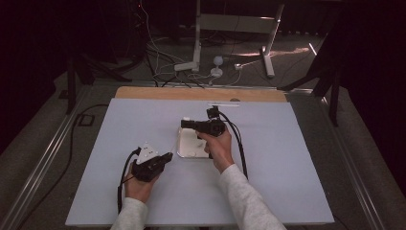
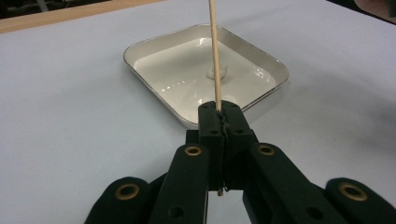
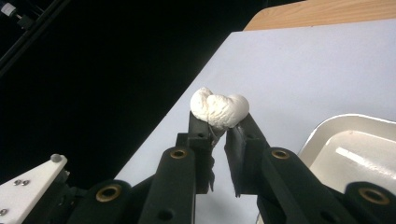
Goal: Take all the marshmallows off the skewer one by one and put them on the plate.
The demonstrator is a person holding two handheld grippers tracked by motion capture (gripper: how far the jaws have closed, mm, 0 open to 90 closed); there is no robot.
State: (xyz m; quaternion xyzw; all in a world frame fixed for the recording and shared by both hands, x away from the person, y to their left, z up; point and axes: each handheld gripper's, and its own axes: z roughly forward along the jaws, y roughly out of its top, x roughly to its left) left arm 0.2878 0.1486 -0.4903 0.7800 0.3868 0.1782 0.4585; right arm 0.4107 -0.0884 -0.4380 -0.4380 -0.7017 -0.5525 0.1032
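White lump [image 3: 218, 109], tan skewer [image 2: 215, 51], cream tray [image 2: 140, 51].

Black tools [image 1: 165, 157], brass rivets, white sleeves [image 1: 246, 199]

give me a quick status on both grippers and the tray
Left gripper shut on thin wooden skewer, pointing over the tray. Right gripper shut on white lump, held above table. White tray sits flat, nothing blocking it.

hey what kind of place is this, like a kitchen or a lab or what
Probably a lab or recording workspace, not a kitchen: a plain white table stands in a dark room, loose cables run across the carpeted floor, and metal stand legs rise behind.
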